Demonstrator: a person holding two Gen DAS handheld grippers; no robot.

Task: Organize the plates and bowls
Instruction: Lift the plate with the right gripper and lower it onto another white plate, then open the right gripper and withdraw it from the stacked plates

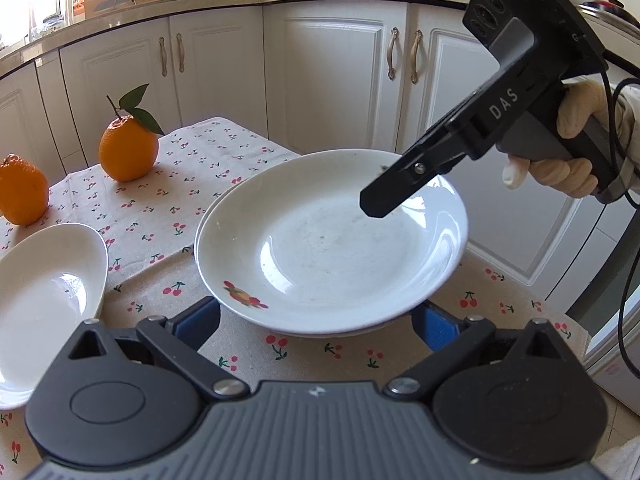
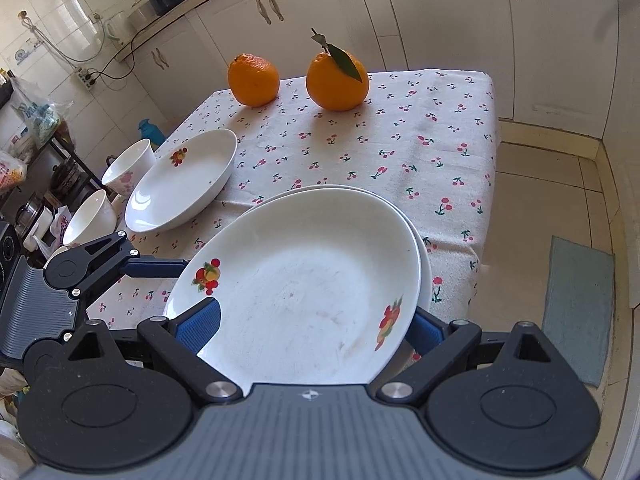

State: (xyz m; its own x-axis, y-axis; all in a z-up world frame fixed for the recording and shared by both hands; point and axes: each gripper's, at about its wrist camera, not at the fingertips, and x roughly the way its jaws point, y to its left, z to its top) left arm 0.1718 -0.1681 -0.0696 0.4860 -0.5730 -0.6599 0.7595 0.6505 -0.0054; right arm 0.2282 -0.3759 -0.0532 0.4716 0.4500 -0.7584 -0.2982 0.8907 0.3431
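The right gripper (image 2: 316, 330) clamps the top plate (image 2: 304, 292), tilted over a second plate (image 2: 425, 258) on the table (image 2: 400, 136). The left gripper (image 1: 316, 320), its fingers apart, flanks the stack. Beyond: a third plate (image 2: 180, 180), two bowls (image 2: 128, 168), two oranges (image 2: 338, 80).

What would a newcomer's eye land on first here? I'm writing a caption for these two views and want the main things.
The big white plate with fruit prints, stacked on a second plate at the near end of the cherry-print tablecloth, with the right gripper around its rim. Next, two oranges at the far end, one with a leaf. Left of the stack sit another plate and two bowls.
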